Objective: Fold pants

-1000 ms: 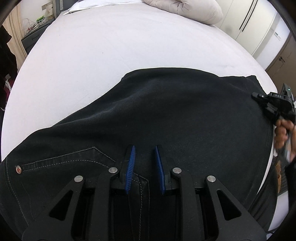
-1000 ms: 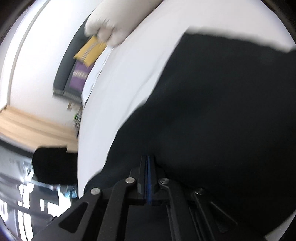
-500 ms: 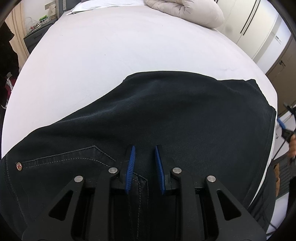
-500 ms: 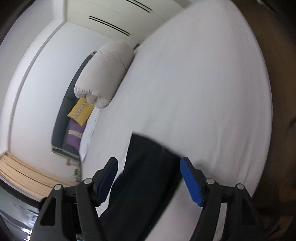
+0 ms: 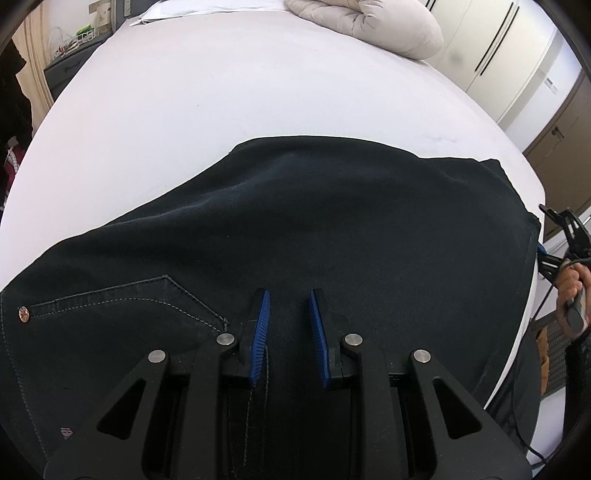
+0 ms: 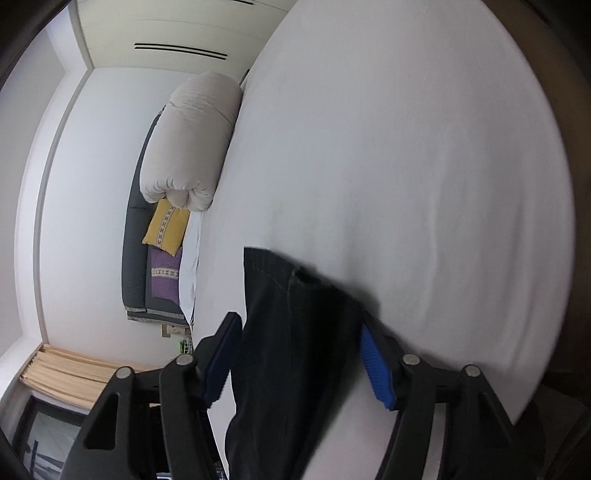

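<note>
White bedding covers the bed [image 5: 229, 122] you are working over, a broad, smooth sheet that fills most of both views. At its far end lies a rolled cream duvet [image 5: 373, 22], and beyond that stand pale wardrobe doors [image 5: 495, 55] with dark slim handles. From your right wrist view you can also see a yellow cushion [image 6: 166, 227] and a purple cushion [image 6: 165, 275] against a grey headboard [image 6: 136, 236], with a strip of wooden slats [image 6: 70, 376] lower down.

Your pants [image 5: 295, 236] are dark, near-black denim, spread flat on the near part of the bed. A stitched pocket seam [image 5: 122, 291] with a copper rivet [image 5: 24, 314] shows at the left, and the far edge runs in a smooth curve toward the bed's right side, where the cloth reaches the mattress edge. In the right wrist view a narrow end of the pants [image 6: 288, 332] (hem or leg end, somewhat blurred) lies on the sheet.

Your left tongs [image 5: 289, 339] hover low over the denim with a moderate gap between the blue pads, nothing pinched in them; whether the tips touch the cloth, you cannot tell. Your right tongs [image 6: 295, 365] are spread wide, the pads on either side of that dark strip without closing on it. In the left view your right hand [image 5: 570, 291] grips its handle just past the bed's edge.
</note>
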Motion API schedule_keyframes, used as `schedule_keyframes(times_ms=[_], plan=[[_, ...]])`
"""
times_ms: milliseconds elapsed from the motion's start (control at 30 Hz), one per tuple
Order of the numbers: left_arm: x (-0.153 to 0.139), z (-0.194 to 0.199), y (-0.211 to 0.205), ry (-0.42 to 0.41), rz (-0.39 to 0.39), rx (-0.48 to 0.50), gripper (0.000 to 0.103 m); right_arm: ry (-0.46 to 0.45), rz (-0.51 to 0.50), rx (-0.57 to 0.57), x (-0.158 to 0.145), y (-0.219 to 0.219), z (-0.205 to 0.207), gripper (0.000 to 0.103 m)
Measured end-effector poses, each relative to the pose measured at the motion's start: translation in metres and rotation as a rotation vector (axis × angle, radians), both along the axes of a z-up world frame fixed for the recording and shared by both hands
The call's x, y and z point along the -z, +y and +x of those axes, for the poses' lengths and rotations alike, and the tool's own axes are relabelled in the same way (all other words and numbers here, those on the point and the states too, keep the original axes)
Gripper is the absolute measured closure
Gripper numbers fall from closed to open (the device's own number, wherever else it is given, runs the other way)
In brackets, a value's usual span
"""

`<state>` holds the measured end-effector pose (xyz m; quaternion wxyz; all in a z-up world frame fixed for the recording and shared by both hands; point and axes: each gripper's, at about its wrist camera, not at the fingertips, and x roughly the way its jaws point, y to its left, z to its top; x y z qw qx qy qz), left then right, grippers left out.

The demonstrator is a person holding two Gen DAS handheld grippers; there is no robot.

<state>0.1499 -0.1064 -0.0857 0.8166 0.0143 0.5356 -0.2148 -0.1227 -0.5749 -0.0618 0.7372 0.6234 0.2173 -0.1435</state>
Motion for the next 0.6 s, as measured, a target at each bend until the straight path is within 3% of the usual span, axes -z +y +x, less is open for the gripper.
schedule_keyframes(times_ms=[67, 167, 233, 300, 433, 600], plan=[[0.002, 0.002, 0.003, 0.005, -0.011, -0.002, 0.082, 0.001, -0.016, -0.024, 0.000, -0.002, 0.011, 0.043], [0.001, 0.002, 0.013, 0.009, -0.027, -0.006, 0.082, 0.004, -0.018, -0.073, 0.003, -0.004, 0.027, 0.063], [0.000, 0.002, 0.017, 0.011, -0.035, -0.008, 0.082, 0.021, -0.009, -0.081, 0.010, -0.006, 0.030, 0.084], [0.000, 0.002, 0.020, 0.013, -0.041, -0.008, 0.082, 0.017, 0.000, -0.075, 0.014, -0.007, 0.029, 0.091], [0.000, 0.002, 0.023, 0.017, -0.056, -0.013, 0.082, 0.047, -0.068, -0.085, 0.005, -0.001, 0.031, 0.093], [-0.005, 0.002, 0.039, 0.034, -0.117, -0.047, 0.082, 0.102, -0.260, -0.175, -0.037, 0.031, 0.051, 0.092]])
